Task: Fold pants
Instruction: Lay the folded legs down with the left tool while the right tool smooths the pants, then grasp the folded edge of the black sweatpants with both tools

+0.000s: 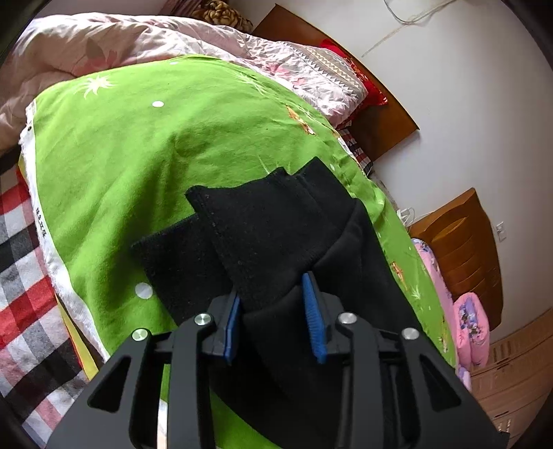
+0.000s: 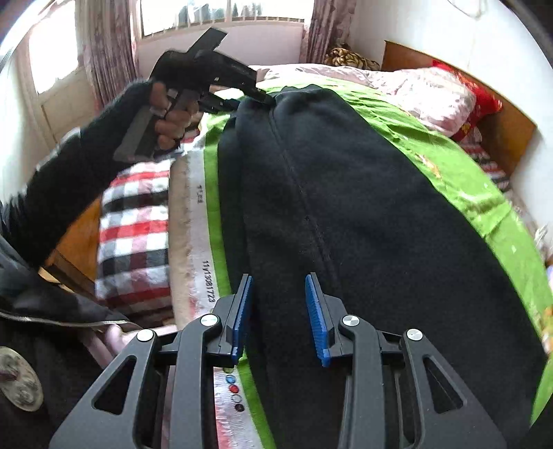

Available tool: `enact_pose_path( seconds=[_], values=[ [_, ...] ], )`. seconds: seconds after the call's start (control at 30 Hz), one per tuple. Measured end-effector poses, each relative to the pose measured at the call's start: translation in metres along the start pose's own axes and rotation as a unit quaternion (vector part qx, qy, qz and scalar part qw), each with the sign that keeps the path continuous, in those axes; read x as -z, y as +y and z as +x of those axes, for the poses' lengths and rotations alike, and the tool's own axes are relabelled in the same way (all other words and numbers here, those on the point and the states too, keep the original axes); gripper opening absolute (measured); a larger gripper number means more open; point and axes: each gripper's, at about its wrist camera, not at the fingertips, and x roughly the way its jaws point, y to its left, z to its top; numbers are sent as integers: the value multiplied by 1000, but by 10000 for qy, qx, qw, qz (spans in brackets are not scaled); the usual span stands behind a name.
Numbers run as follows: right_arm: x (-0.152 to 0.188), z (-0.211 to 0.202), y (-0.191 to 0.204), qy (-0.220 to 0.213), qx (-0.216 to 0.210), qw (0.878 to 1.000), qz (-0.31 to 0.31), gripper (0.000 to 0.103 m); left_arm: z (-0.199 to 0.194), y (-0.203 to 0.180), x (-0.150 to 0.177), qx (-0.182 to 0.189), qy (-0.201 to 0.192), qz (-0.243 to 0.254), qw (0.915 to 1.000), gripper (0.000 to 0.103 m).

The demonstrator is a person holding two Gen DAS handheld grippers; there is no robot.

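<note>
Both grippers, left gripper (image 1: 274,317) and right gripper (image 2: 280,317), straddle the black pants (image 2: 363,207) part-open, grip probably loose; pinch all layers first, align cuffs (image 1: 242,221).

Left wrist view sits low over the pants (image 1: 276,241) cuffs, facing the headboard (image 1: 331,69) at 1 o'clock. Right wrist view looks close along the pants toward the window (image 2: 221,17) at 12. Both share the green blanket (image 1: 138,155).
</note>
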Motion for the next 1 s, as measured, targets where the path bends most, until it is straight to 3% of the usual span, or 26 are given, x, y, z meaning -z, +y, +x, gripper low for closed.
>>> enact_pose_path(
  seconds=[0.03, 0.13, 0.33, 0.5, 0.57, 0.63, 0.77, 0.8, 0.83, 0.9, 0.93, 0.97, 1.0],
  values=[
    [0, 0, 3, 17, 116, 9998, -131, 31, -1, -3, 0, 2, 8, 51, 10000, 20],
    [-1, -9, 7, -145, 389, 9986, -336, 5, -11, -13, 0, -56, -152, 206, 9997, 17],
    [-3, -50, -17, -615, 260, 9976, 172, 5, -45, -25, -2, 232, -305, 370, 9986, 17],
    [7, -29, 4, -257, 121, 9996, -74, 5, -26, 6, 15, 12, 74, 87, 9999, 17],
    [12, -18, 11, -130, 184, 9996, -169, 5, -22, 19, 24, 192, 51, -42, 9998, 18],
    [10, -21, 8, -203, 159, 9996, -74, 5, -24, 22, 22, 348, 12, -23, 9994, 18],
    [4, -30, 6, -309, 178, 9993, -61, 6, -22, 16, 15, 198, 12, 195, 9996, 20],
    [4, -26, 6, -294, 204, 9993, -47, 7, -20, 15, 14, 108, 12, 242, 9996, 24],
    [7, -17, 5, -197, 70, 9998, 74, 9, -19, 14, 16, -62, -20, 328, 9994, 34],
    [13, -6, 7, -75, -146, 9997, 197, 21, -22, 14, 20, -524, -190, 447, 9974, 61],
    [15, -13, 6, -201, -342, 9990, 187, 39, -24, 15, 22, -729, -235, 444, 9961, 83],
    [16, -19, 6, -233, -484, 9982, 247, 50, -29, 17, 24, -903, -341, 436, 9944, 86],
    [19, -28, 5, -318, -499, 9977, 327, 49, -41, 17, 28, -1077, -557, 460, 9915, 86]
  ],
)
